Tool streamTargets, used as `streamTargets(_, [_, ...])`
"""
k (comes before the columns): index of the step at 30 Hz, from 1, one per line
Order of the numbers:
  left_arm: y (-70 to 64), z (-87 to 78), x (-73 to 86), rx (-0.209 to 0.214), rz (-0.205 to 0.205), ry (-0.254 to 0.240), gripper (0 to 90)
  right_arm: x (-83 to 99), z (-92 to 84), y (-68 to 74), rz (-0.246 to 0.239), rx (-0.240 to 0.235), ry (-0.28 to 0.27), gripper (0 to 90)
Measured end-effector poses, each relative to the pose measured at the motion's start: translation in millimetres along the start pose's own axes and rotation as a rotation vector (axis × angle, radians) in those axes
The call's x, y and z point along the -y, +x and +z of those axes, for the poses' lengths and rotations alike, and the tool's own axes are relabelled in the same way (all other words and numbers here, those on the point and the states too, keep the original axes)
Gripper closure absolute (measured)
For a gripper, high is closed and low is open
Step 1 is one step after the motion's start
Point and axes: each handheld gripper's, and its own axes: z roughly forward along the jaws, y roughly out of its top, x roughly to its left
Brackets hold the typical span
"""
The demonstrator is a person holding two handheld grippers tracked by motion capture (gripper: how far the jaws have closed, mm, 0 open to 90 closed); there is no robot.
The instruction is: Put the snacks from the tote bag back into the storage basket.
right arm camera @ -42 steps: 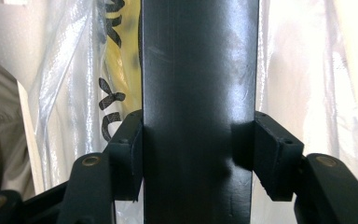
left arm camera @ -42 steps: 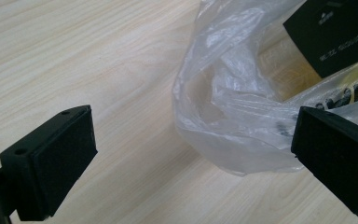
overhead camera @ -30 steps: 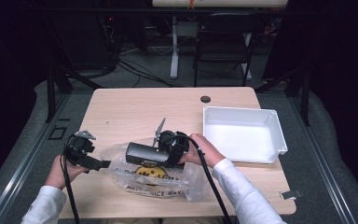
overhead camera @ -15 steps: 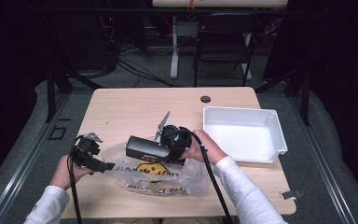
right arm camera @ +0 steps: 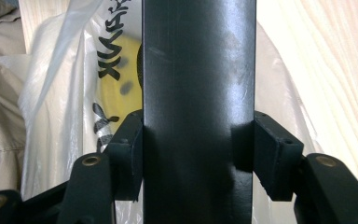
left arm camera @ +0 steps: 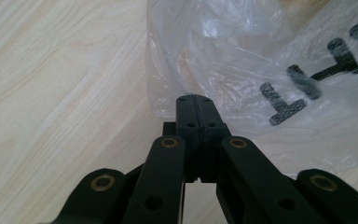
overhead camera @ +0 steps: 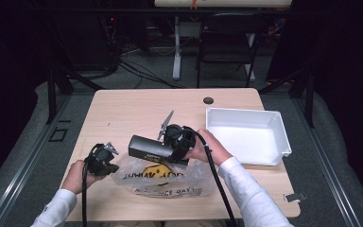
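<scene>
**Bag edge pinched, black box clamped**

The left hand-held gripper sat low on the desk at the left edge of the plastic bag. Its jaws had just been closing and stood together in the left gripper view, with the thin edge of the bag pinched between the tips.

The right hand-held gripper was clamped on a long black box, one pad pressed against each side of the box in the right gripper view. The box lay level just above the bag, pointing toward the left hand-held gripper. The bag lay crumpled on the near half of the desk, with black lettering and a yellow patch showing through it.

A white tray stood on the right side of the desk, well apart from the bag.
</scene>
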Motion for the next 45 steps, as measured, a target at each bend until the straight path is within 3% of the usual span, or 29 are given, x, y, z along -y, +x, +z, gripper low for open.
streamTargets(5, [1.7,-1.0,2.8,-0.057,0.007,0.041,90.0,5.4,-8.5,-3.5,0.015,0.016,-0.029,42.7])
streamTargets(10, [5.5,-2.7,6.8,-0.144,0.019,0.076,90.0,12.1,-16.5,-8.1,0.035,0.026,-0.059,42.7])
streamTargets(12, [8.0,-4.1,8.5,-0.124,0.009,0.081,90.0,14.9,-20.1,-9.8,0.041,0.034,-0.063,42.7])
streamTargets(15, [11.1,-8.7,9.4,-0.09,-0.002,0.041,87.0,18.2,-24.2,-11.7,0.04,0.039,-0.047,42.7])
streamTargets(16, [13.7,-11.8,8.9,-0.056,-0.023,0.024,74.0,19.1,-25.7,-12.2,0.042,0.043,-0.045,42.7])
streamTargets(20, [18.9,-23.9,10.3,-0.015,-0.058,-0.055,45.5,22.6,-34.3,-14.9,0.032,0.057,-0.018,42.7])
streamTargets(23, [22.7,-34.4,13.0,0.027,-0.09,-0.138,28.9,25.2,-41.2,-16.5,0.03,0.066,-0.005,42.7])
streamTargets(27, [25.1,-43.8,15.1,0.04,-0.114,-0.191,15.1,31.5,-49.1,-20.1,0.022,0.074,0.013,42.7])
streamTargets(29, [26.9,-48.7,16.6,0.058,-0.122,-0.218,13.8,36.1,-53.8,-22.4,0.024,0.079,0.017,42.7])
streamTargets(33, [29.3,-54.5,18.6,0.054,-0.137,-0.245,7.7,47.7,-65.3,-28.7,0.027,0.102,0.03,42.7])
streamTargets(45, [34.1,-60.1,23.6,0.041,-0.164,-0.273,0.9,91.0,-95.8,-53.1,0.06,0.158,0.067,42.7])
